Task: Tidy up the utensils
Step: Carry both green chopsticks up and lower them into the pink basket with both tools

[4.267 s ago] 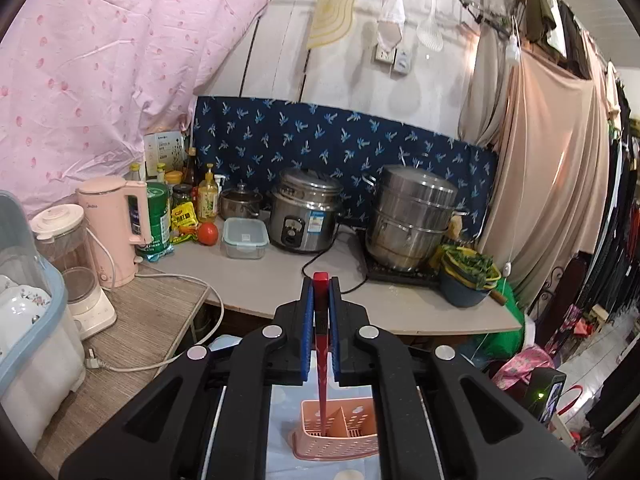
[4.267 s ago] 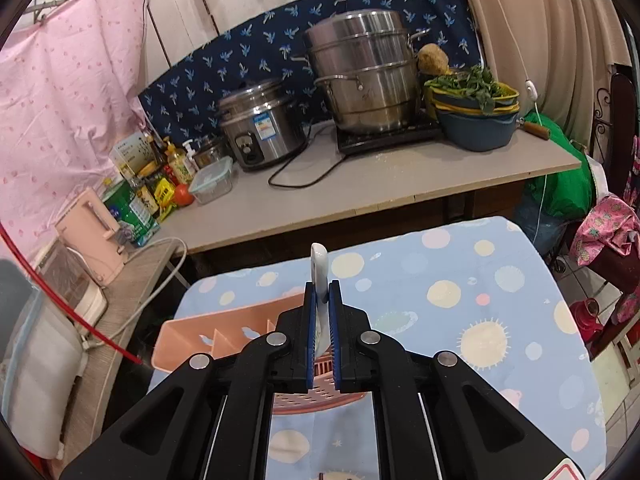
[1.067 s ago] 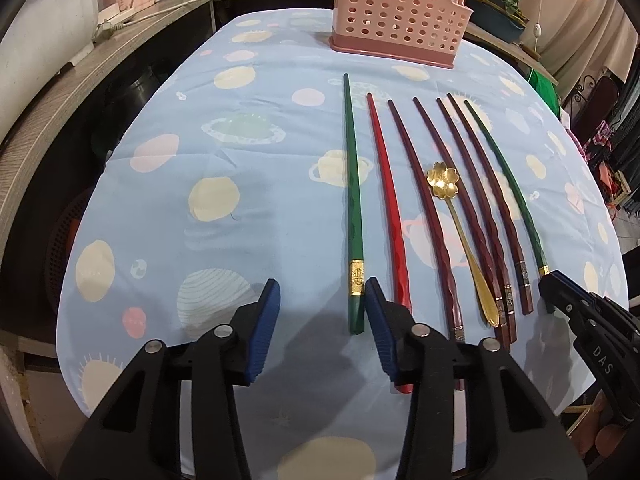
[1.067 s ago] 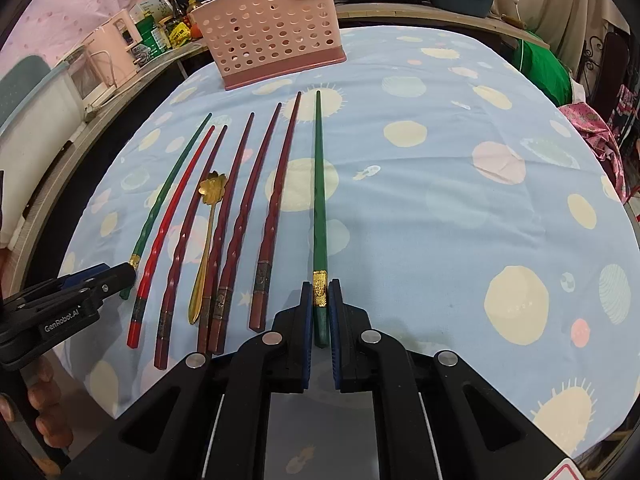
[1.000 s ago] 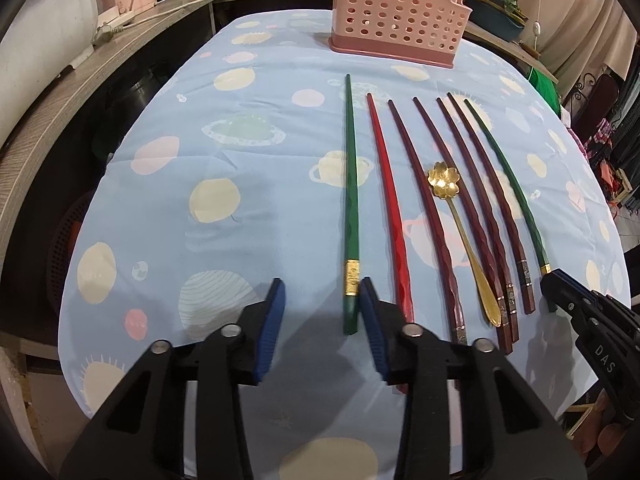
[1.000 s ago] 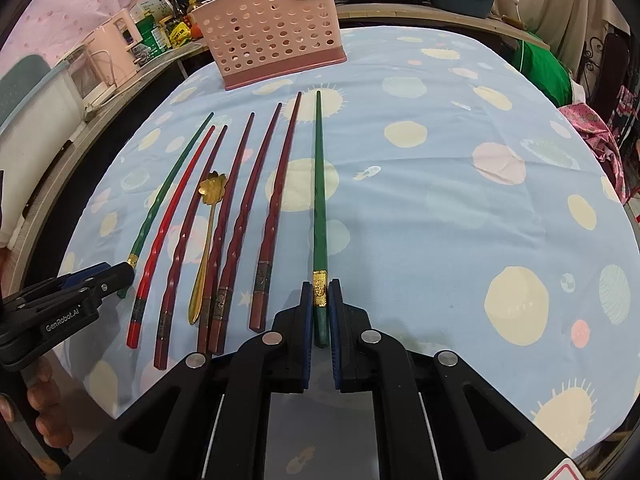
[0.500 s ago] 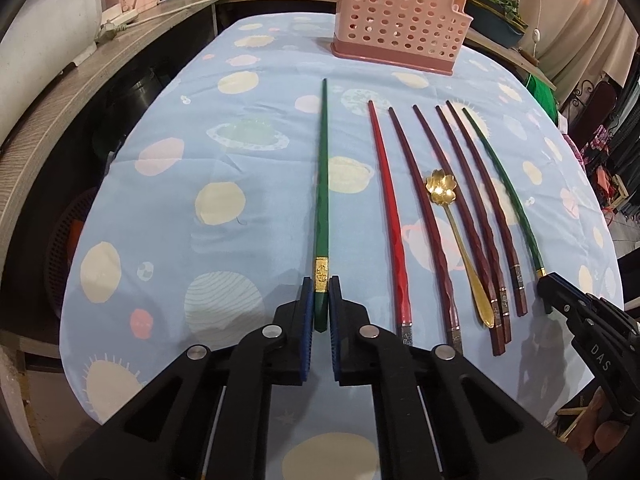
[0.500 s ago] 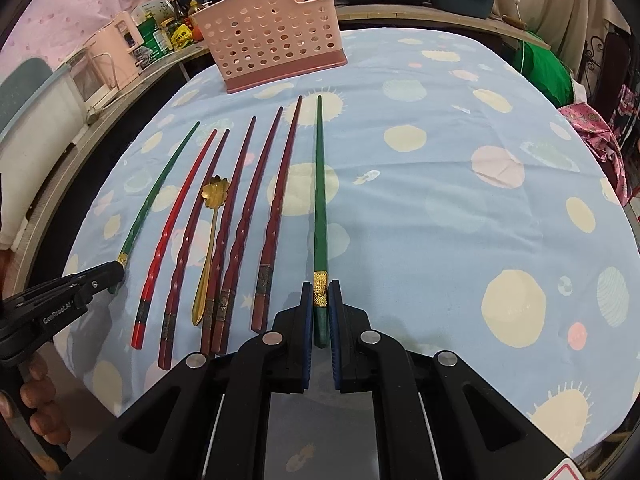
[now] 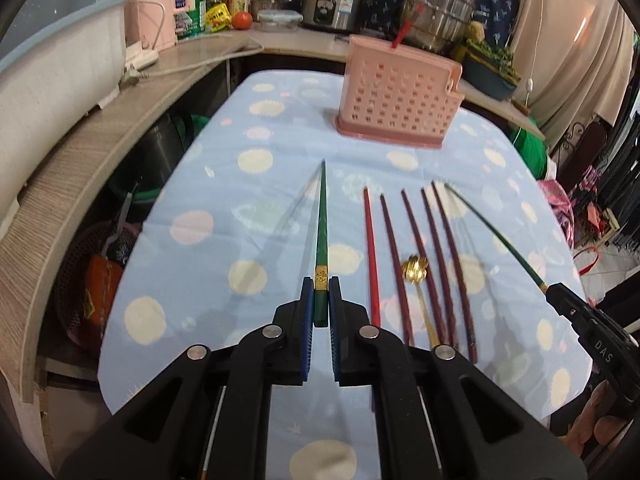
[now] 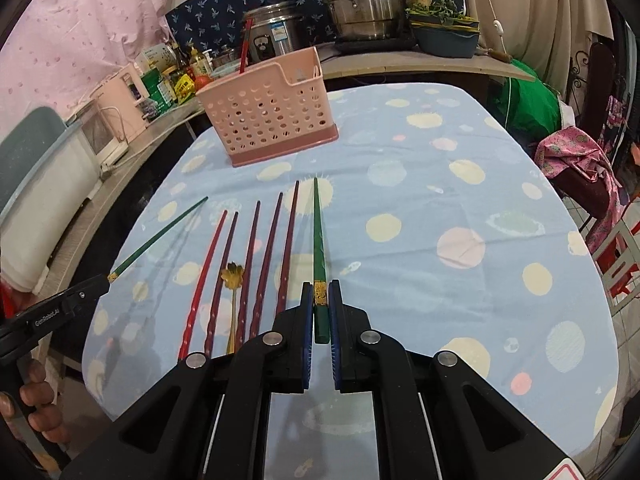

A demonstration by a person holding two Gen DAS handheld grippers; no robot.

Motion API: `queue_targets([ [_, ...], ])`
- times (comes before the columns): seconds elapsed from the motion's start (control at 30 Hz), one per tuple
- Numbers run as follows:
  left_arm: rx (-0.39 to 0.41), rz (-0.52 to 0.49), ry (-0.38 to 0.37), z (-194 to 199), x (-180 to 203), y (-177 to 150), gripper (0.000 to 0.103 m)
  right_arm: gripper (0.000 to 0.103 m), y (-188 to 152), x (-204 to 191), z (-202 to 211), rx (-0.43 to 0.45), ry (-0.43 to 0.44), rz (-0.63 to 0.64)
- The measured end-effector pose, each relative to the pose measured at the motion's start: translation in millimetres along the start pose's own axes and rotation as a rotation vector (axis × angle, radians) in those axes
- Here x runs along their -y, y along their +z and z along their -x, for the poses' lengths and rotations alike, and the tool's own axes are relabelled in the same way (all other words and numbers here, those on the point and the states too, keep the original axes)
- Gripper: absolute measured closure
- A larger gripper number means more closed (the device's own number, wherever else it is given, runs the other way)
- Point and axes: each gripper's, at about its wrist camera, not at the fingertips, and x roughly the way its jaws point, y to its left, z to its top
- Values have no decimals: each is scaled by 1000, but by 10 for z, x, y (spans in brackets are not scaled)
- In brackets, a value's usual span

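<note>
My left gripper (image 9: 319, 304) is shut on a green chopstick (image 9: 321, 236) and holds it lifted above the table, tip forward. My right gripper (image 10: 320, 308) is shut on a second green chopstick (image 10: 318, 232), also lifted. Each shows in the other view, the right gripper (image 9: 560, 294) and the left gripper (image 10: 102, 280). On the blue dotted tablecloth (image 9: 248, 240) lie a red chopstick (image 9: 370, 248), several dark red chopsticks (image 9: 420, 240) and a gold spoon (image 9: 416, 270). A pink perforated utensil basket (image 9: 396, 94) stands at the far end with a red chopstick (image 10: 244, 46) in it.
A wooden counter (image 9: 80, 152) runs along the left with a pink kettle (image 9: 160, 8) and a dish bin (image 9: 52, 64). Steel pots (image 10: 360, 0) and a rice cooker (image 10: 276, 28) stand on the back counter. Baskets sit on the floor at left (image 9: 92, 288).
My left gripper closed on the leftmost green chopstick. Both grippers have lifted their green chopsticks off the cloth, and both views now look more level toward the basket.
</note>
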Motion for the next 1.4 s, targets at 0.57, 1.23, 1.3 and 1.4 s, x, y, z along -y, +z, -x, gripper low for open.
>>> queue_targets([
  [0.57, 185, 19, -11, 475, -27, 829, 96, 96, 830, 75, 441, 205, 58, -29],
  [1.23, 416, -10, -122, 977, 362, 2084, 96, 96, 1957, 314, 611, 405, 192, -158],
  [1.3, 454, -18, -121, 1025, 423, 2247, 96, 96, 2117, 276, 641, 443, 197, -158],
  [1.4, 497, -24, -109, 1042, 503, 2479, 96, 96, 2388, 212, 644, 497, 195, -155],
])
